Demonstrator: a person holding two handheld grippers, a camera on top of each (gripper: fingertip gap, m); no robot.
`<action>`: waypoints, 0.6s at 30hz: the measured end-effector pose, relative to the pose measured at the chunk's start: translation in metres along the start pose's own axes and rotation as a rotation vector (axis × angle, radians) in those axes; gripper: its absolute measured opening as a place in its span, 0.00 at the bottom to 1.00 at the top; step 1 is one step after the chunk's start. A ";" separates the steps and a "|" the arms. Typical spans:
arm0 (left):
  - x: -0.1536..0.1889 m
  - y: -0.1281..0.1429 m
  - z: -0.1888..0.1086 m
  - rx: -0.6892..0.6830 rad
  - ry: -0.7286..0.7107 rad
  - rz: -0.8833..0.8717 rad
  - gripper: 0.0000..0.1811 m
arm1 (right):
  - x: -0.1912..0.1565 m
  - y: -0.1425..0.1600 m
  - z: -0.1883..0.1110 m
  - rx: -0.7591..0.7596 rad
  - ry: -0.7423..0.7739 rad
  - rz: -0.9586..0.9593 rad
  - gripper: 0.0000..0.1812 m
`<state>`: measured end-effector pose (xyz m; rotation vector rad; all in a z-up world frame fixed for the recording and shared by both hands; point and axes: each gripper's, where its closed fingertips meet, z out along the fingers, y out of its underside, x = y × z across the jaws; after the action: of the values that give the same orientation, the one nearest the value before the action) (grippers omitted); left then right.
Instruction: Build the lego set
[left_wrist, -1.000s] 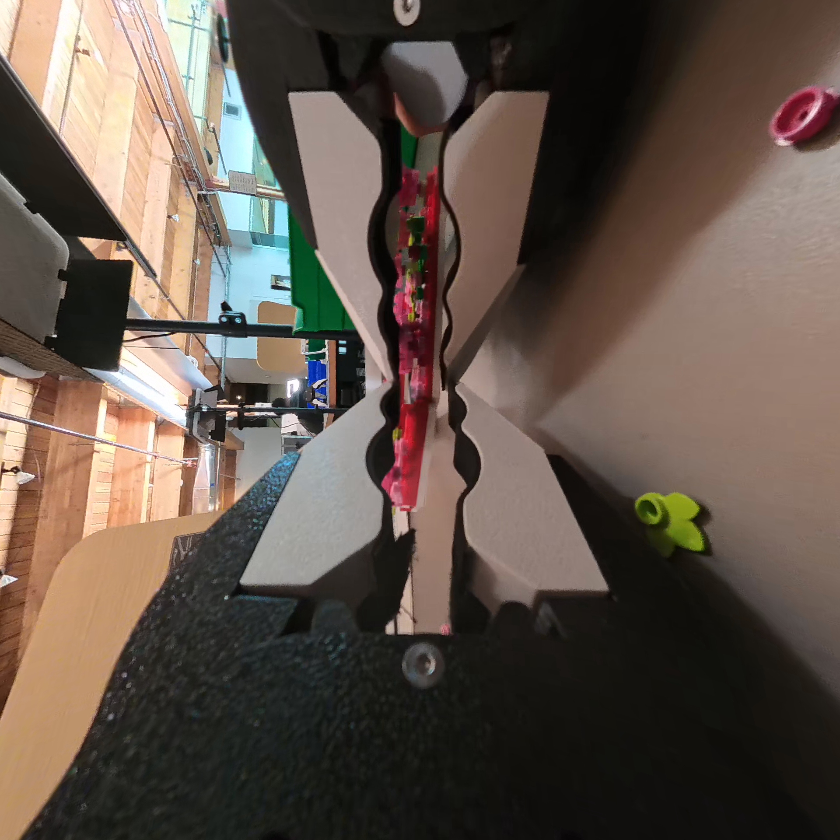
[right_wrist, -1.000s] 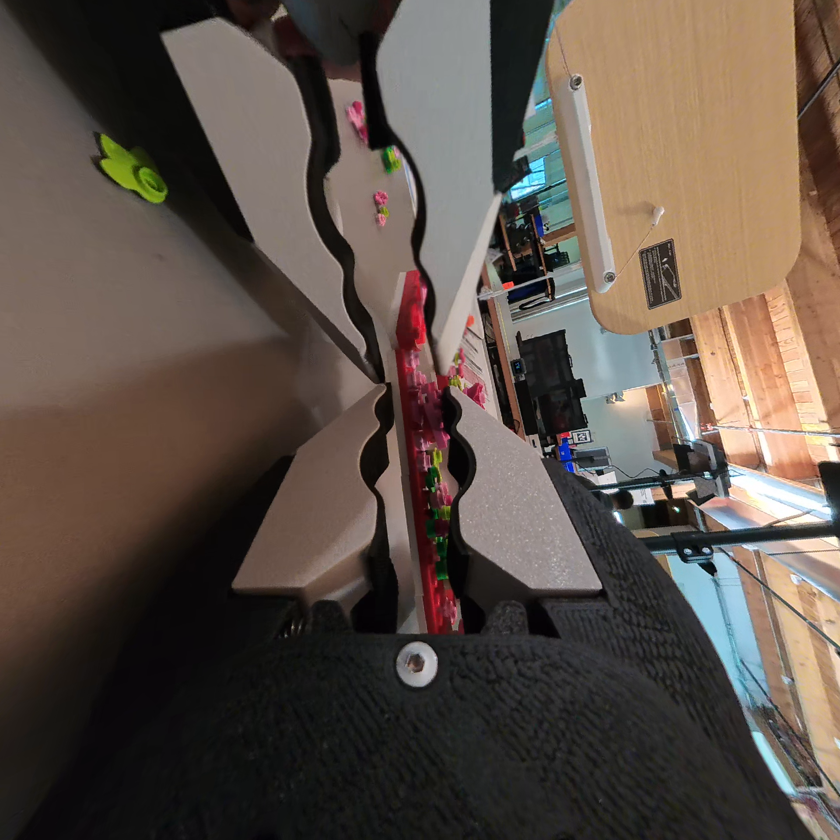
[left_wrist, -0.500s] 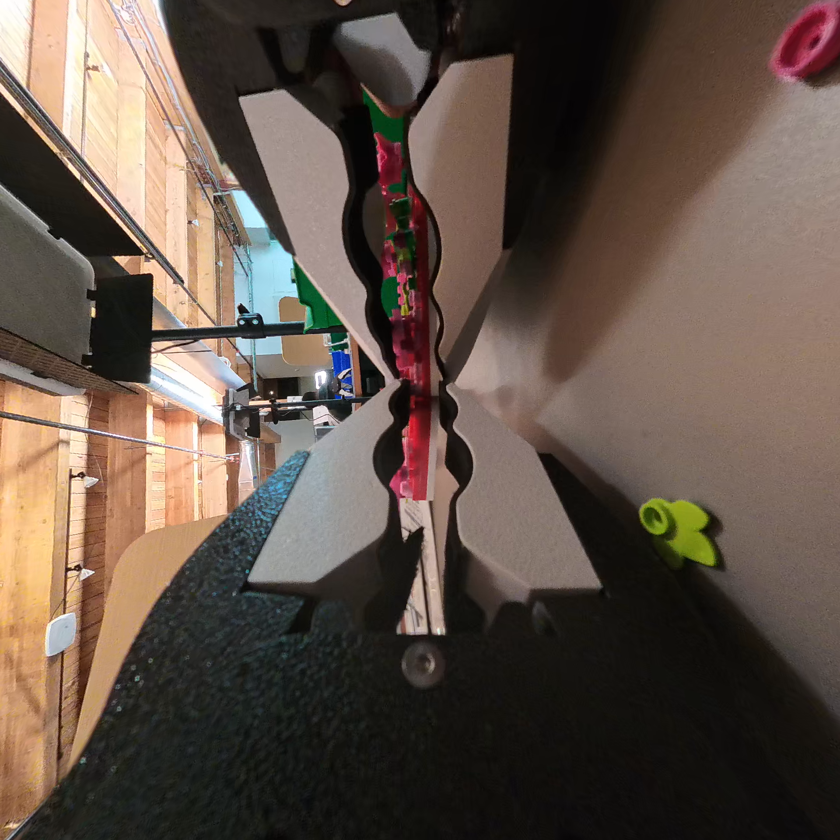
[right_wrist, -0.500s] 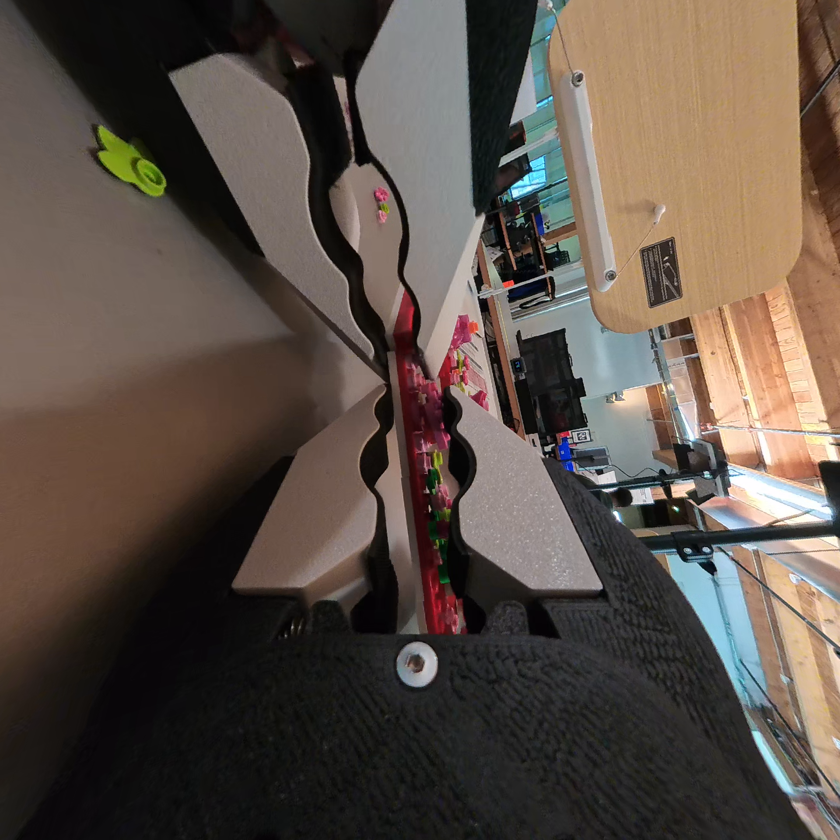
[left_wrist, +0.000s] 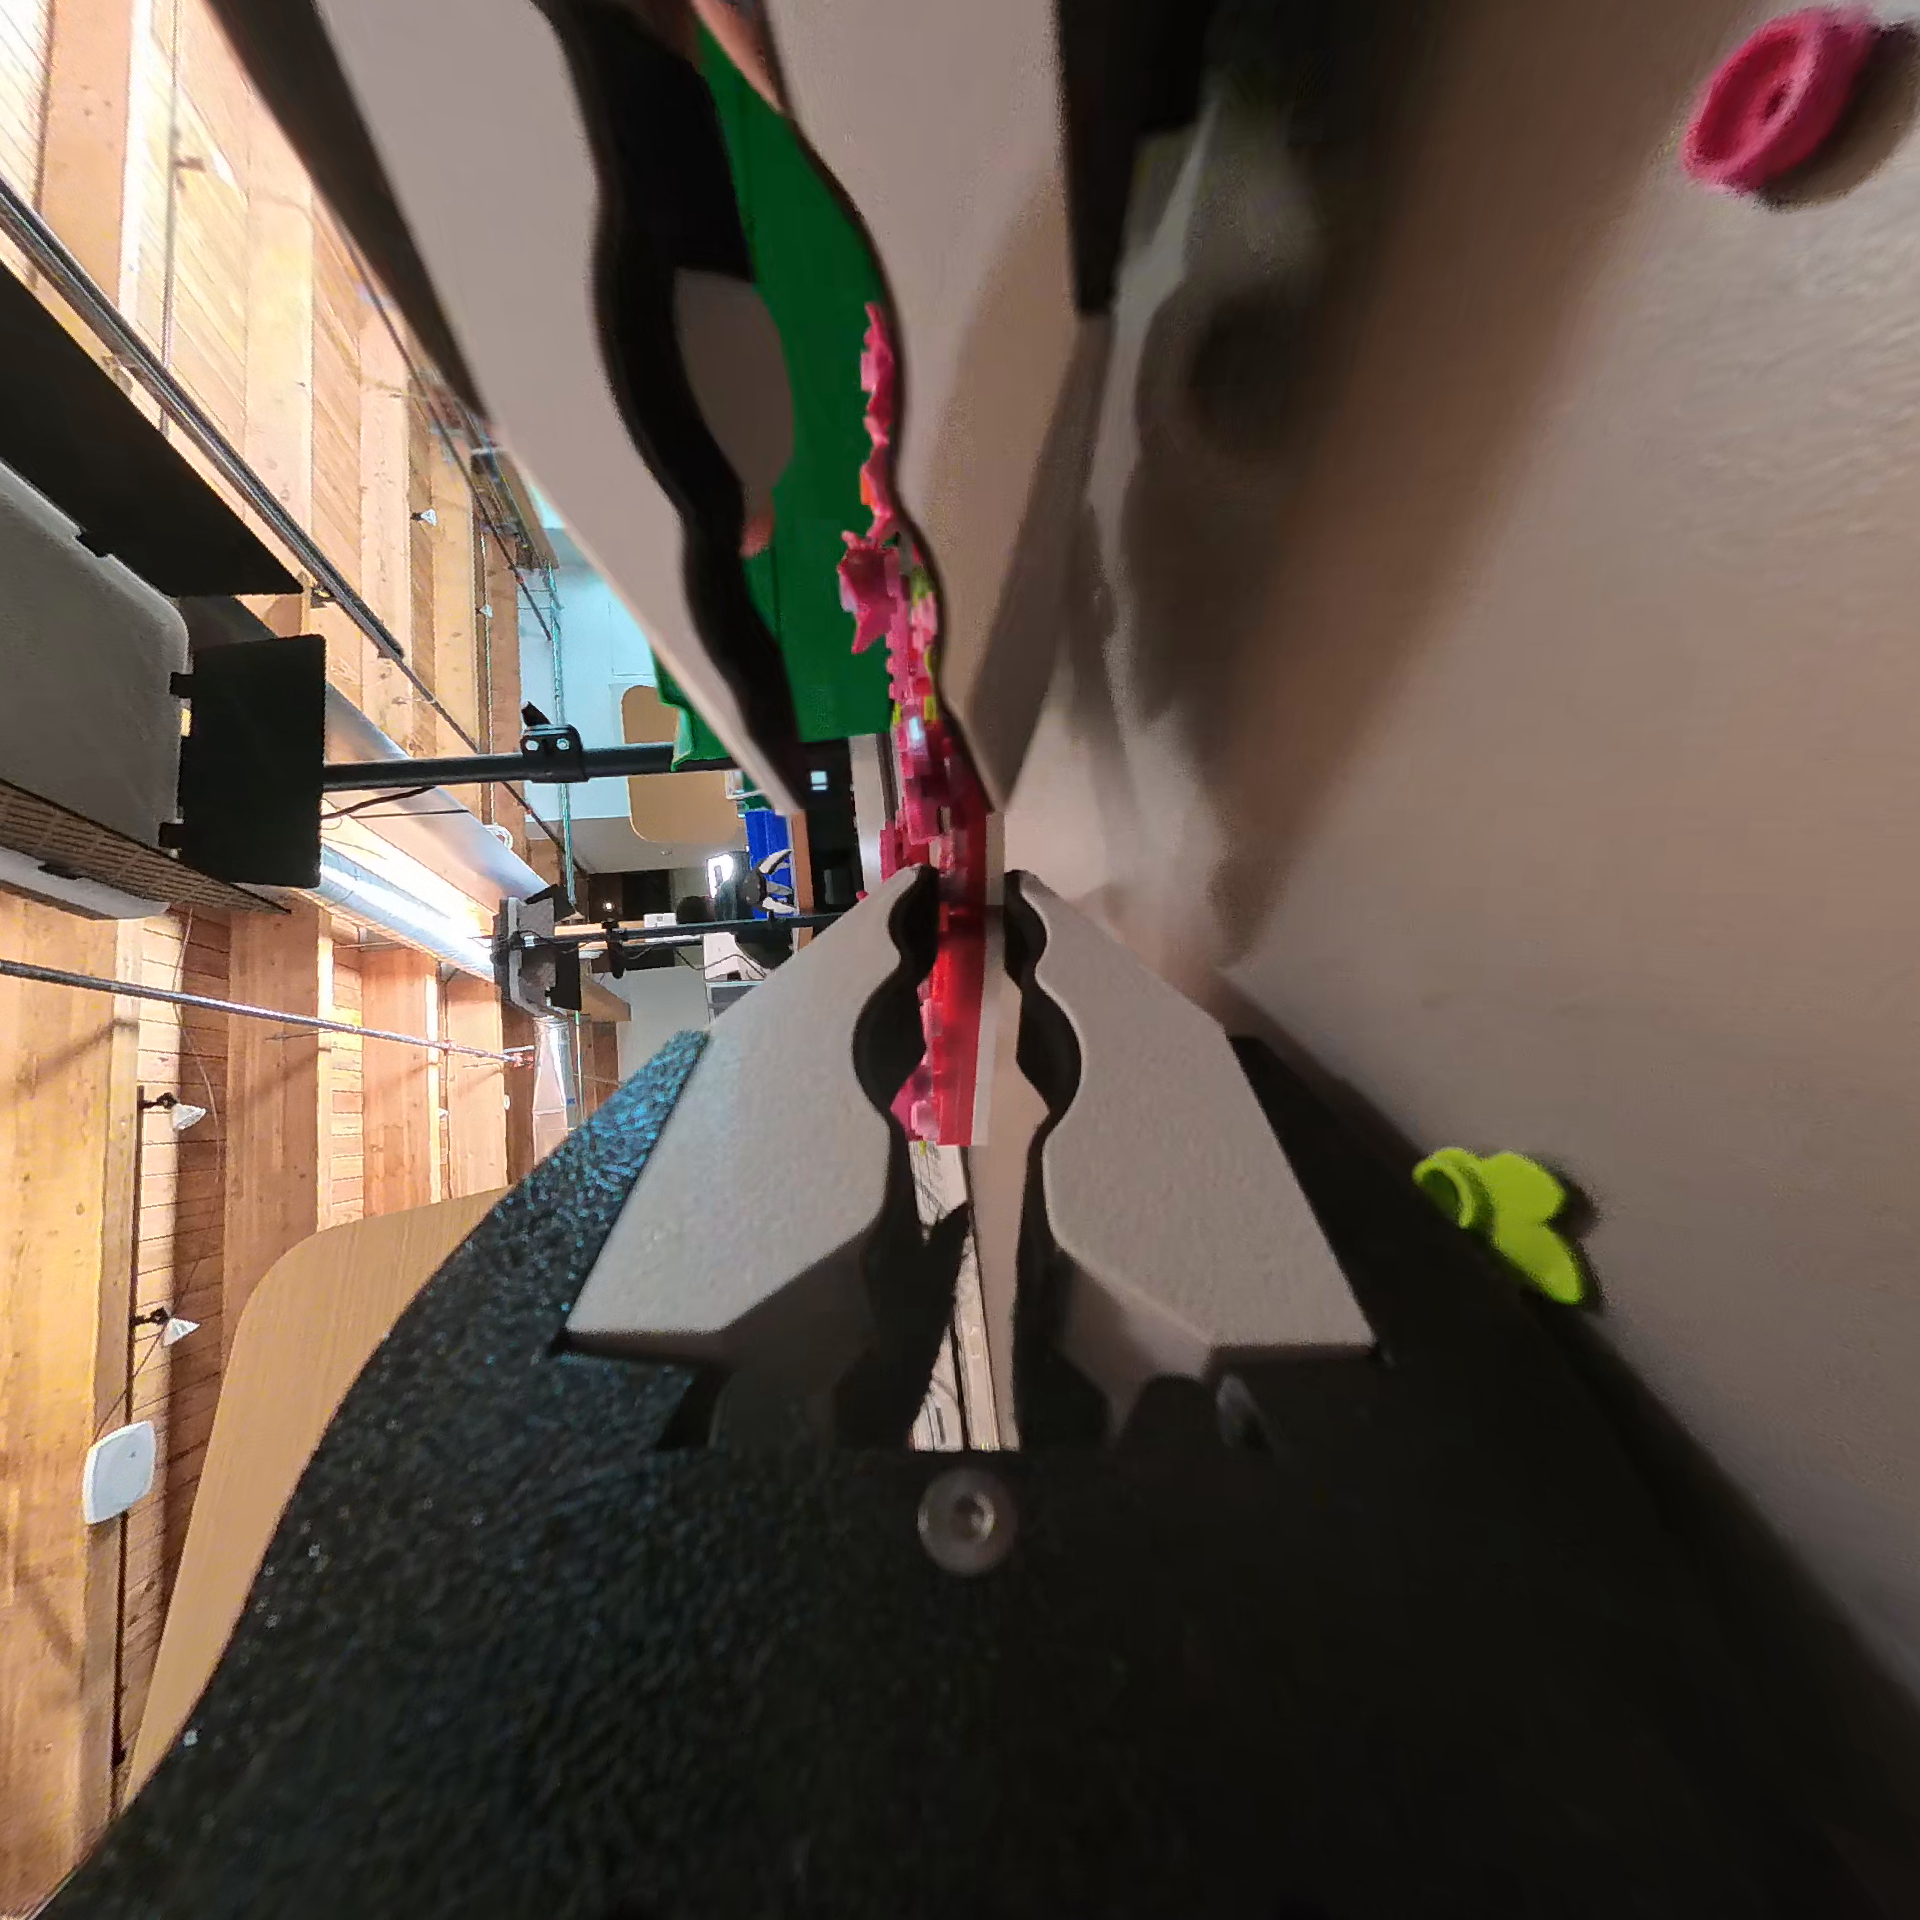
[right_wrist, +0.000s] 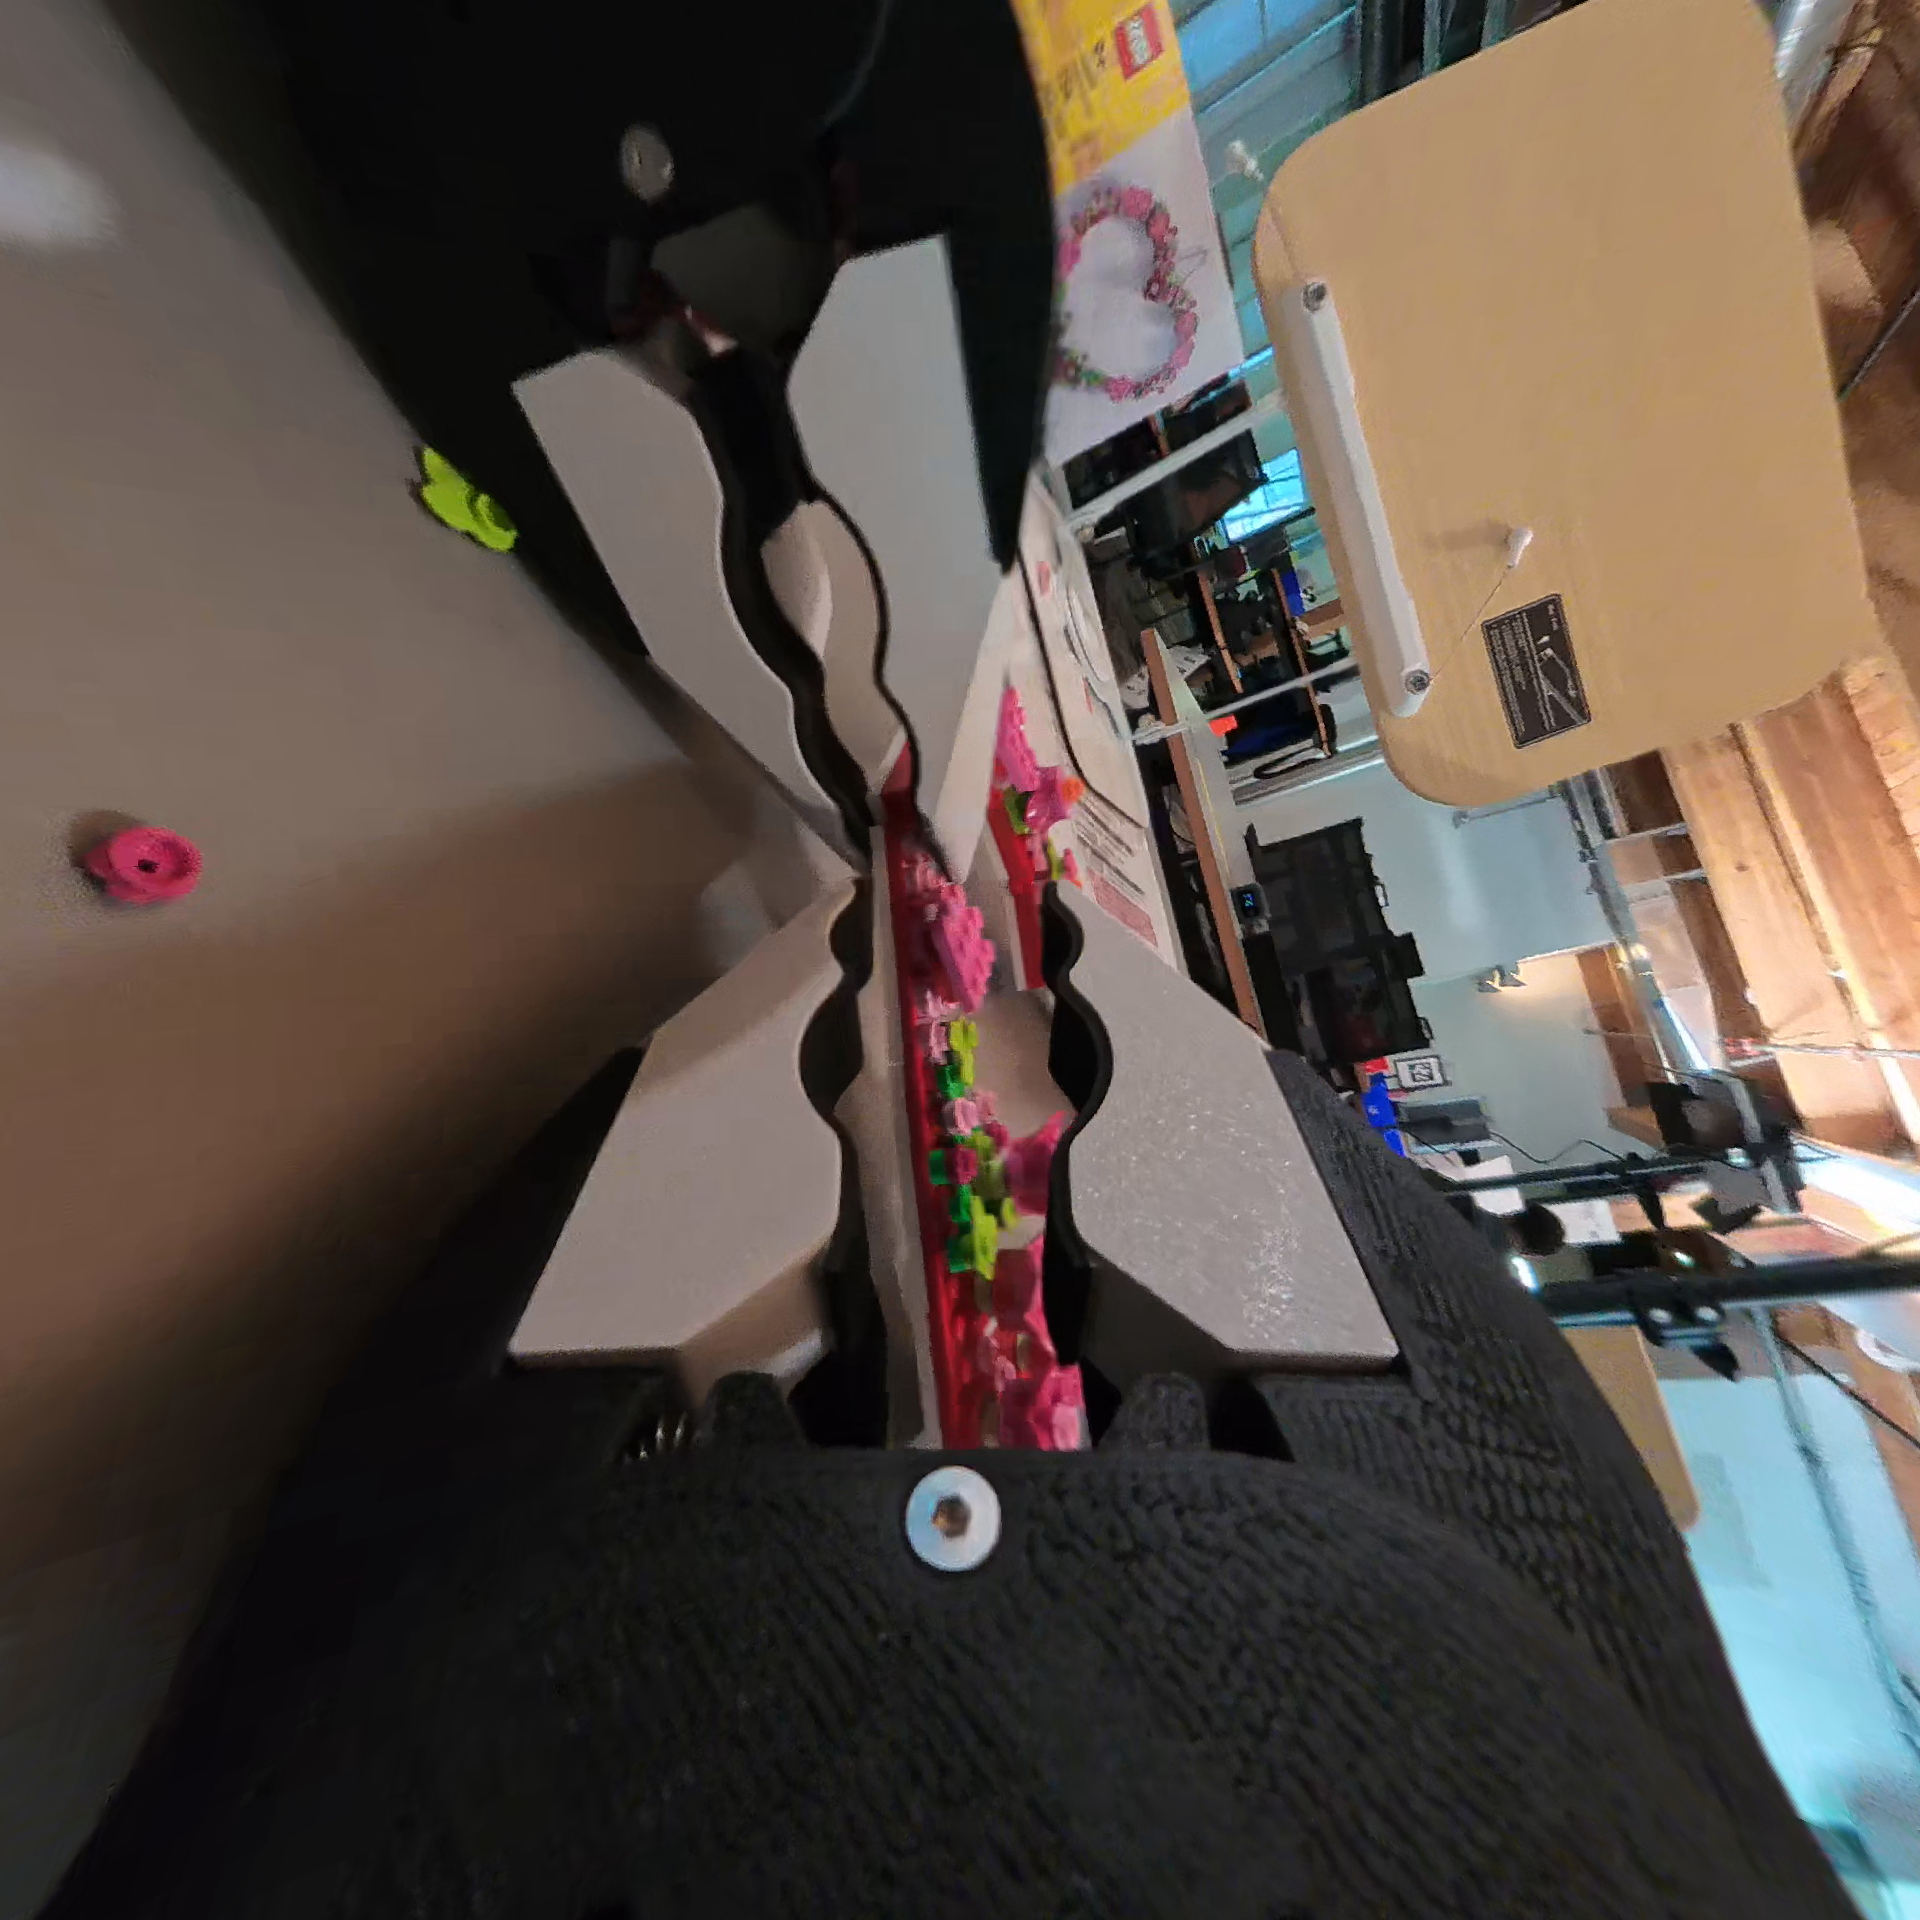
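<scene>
Both grippers face each other over a red lego strip (left_wrist: 956, 997) studded with pink and green flower pieces. My left gripper (left_wrist: 961, 883) is shut on one end of it, above the grey table (left_wrist: 1558, 727). My right gripper (right_wrist: 951, 894) stands open around the other end (right_wrist: 925, 1195); the strip lies against its left finger. Each gripper shows in the other's view, the right (left_wrist: 899, 800) and the left (right_wrist: 868, 821). A loose lime flower piece (left_wrist: 1507, 1226) (right_wrist: 462, 509) and a pink round piece (left_wrist: 1777, 99) (right_wrist: 140, 857) lie on the table.
A green baseplate (left_wrist: 810, 364) shows behind the right gripper's fingers. Another red piece with flowers (right_wrist: 1029, 821) lies farther off on the table. A box with a flower heart picture (right_wrist: 1122, 291) stands at the back. A light wooden tabletop (right_wrist: 1558, 364) is beyond. My left and right fingertips are right by each other. The right tips stand about 9 cm off the loose lime flower piece (left_wrist: 1507, 1226). Look for it in the right wrist view (right_wrist: 443, 499) too.
My right gripper's fingers have spread wider around the strip and it has swung, bringing the pink round piece into its view. The left gripper keeps its hold.
</scene>
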<state>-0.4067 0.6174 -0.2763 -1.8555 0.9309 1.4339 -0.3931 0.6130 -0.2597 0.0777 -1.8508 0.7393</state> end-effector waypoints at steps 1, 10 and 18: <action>0.000 0.000 0.000 0.002 -0.002 -0.001 0.05 | 0.004 -0.002 -0.003 0.010 -0.017 0.018 0.17; -0.002 0.001 0.001 0.020 -0.008 -0.063 0.06 | 0.023 0.005 -0.010 -0.127 -0.184 0.156 0.29; -0.006 0.000 0.000 0.038 -0.009 -0.123 0.05 | 0.004 0.010 0.004 -0.161 -0.015 -0.217 0.17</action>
<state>-0.4078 0.6178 -0.2706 -1.8438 0.8187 1.3405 -0.4019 0.6204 -0.2611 0.1771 -1.8739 0.4395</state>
